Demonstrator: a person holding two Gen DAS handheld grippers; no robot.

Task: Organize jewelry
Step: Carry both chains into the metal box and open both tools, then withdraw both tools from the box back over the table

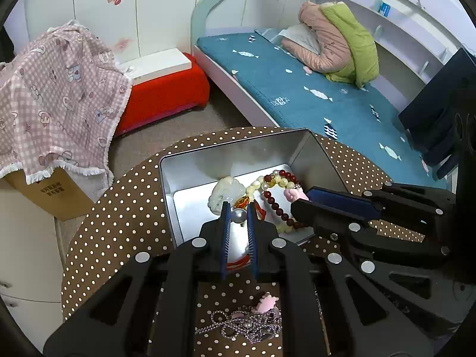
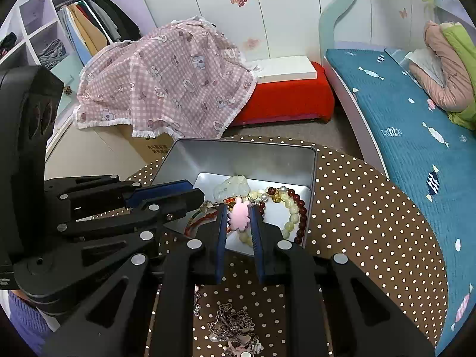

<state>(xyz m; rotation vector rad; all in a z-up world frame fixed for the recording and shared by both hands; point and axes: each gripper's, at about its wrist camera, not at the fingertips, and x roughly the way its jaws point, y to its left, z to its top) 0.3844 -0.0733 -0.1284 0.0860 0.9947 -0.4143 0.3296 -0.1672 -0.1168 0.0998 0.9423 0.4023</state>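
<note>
Left wrist view: my left gripper [image 1: 239, 212] pinches round grey pearl [image 1: 239, 215], frame centre, directly over open silver metal tin [image 1: 238, 151]; drop is straight down.

Right wrist view: my right gripper [image 2: 238, 215] clamps pink turtle-shaped charm [image 2: 238, 216] over tin's near edge, left of dark red bead bracelet [image 2: 300, 211].

A tin box [image 2: 247, 154] is sitting on a round table [image 2: 372, 223], bracelets [image 2: 294, 208] lying inside it, chains [image 2: 235, 324] lying before it, a bed [image 2: 401, 119] standing behind.
</note>
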